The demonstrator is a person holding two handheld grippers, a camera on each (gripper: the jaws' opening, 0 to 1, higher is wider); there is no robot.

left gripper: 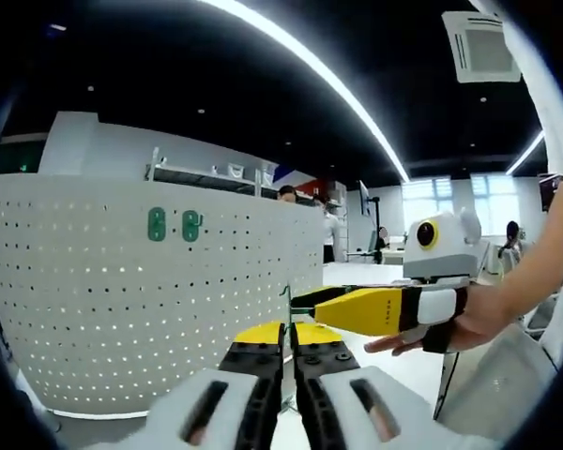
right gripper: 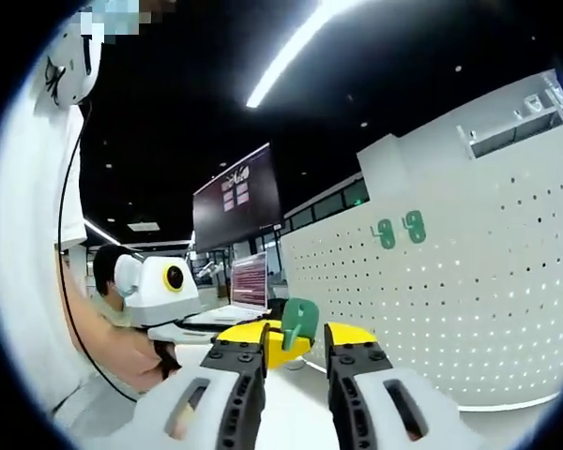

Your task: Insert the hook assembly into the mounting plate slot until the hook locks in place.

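In the left gripper view, the left gripper (left gripper: pixel 288 349) rises from the bottom edge with its black, yellow-tipped jaws drawn almost together. A thin green stem (left gripper: pixel 286 309) stands up from the narrow gap between the tips; whether the jaws pinch it I cannot tell. The right gripper (left gripper: pixel 305 302) comes in from the right, held by a hand (left gripper: pixel 450 323), its yellow jaws pointing left and ending just beside that stem. Behind them stands the mounting plate (left gripper: pixel 122 300), a white pegboard panel pierced with rows of small round holes. Two green hooks (left gripper: pixel 174 225) sit side by side high on it, well apart from both grippers. A white surface (left gripper: pixel 403 375) lies below.

In the right gripper view, the right gripper (right gripper: pixel 296 342) has its jaws apart, with a clear gap between them. The hook assembly (right gripper: pixel 298 322), a small green plastic piece with a rounded top, stands upright in that gap, above the yellow tips of the left gripper (right gripper: pixel 263 345), which enters from the left. The white perforated plate (right gripper: pixel 450 300) fills the right side, curving away, and the two green hooks (right gripper: pixel 399 230) hang near its upper edge. A dark screen (right gripper: pixel 236 199) hangs in the background.
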